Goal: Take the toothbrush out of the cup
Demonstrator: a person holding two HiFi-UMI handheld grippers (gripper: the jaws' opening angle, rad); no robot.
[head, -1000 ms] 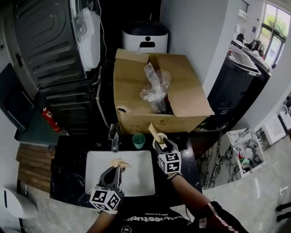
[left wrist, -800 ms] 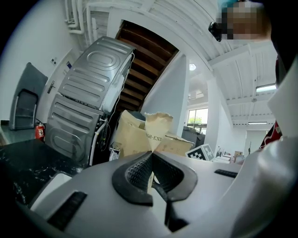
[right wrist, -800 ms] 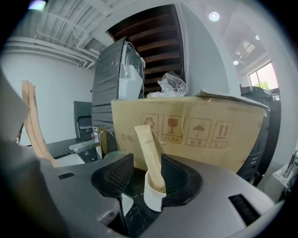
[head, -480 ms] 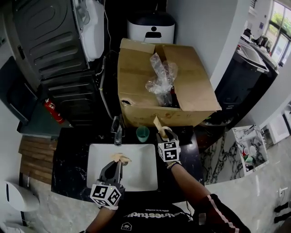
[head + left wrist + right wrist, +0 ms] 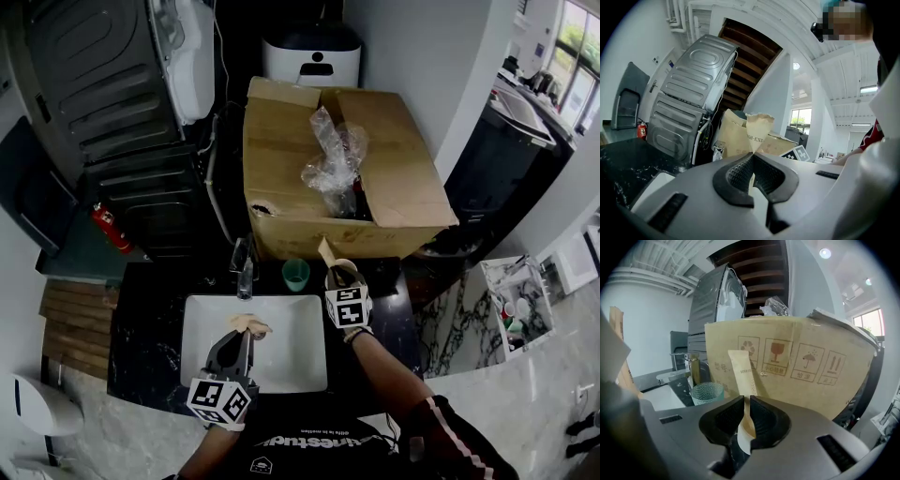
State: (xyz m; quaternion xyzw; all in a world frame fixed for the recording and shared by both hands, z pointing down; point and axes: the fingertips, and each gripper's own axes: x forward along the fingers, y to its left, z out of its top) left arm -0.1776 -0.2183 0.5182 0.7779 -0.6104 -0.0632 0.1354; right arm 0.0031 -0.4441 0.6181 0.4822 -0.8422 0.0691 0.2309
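Note:
A paper-wrapped toothbrush (image 5: 325, 251) stands slanted in a pale cup (image 5: 342, 268) on the dark counter, right of the sink. My right gripper (image 5: 339, 281) sits over that cup. Its jaws have just been closing, and the pads now pinch the toothbrush wrapper (image 5: 743, 373), which sticks up above my right gripper (image 5: 746, 404). The cup is mostly hidden under the gripper. My left gripper (image 5: 241, 339) hovers over the sink, shut on a brown paper packet (image 5: 249, 325); that packet (image 5: 758, 131) rises from the left gripper (image 5: 752, 154).
A green glass cup (image 5: 296, 274) stands left of the pale cup, the same green glass (image 5: 707, 392) lying close to the jaws. A faucet (image 5: 245, 267) rises behind the white sink (image 5: 281, 356). A large cardboard box (image 5: 319, 178) stands just beyond the counter.
The right gripper has sunk a little onto the wrapped toothbrush in the cup. The left gripper has kept still with its paper packet.

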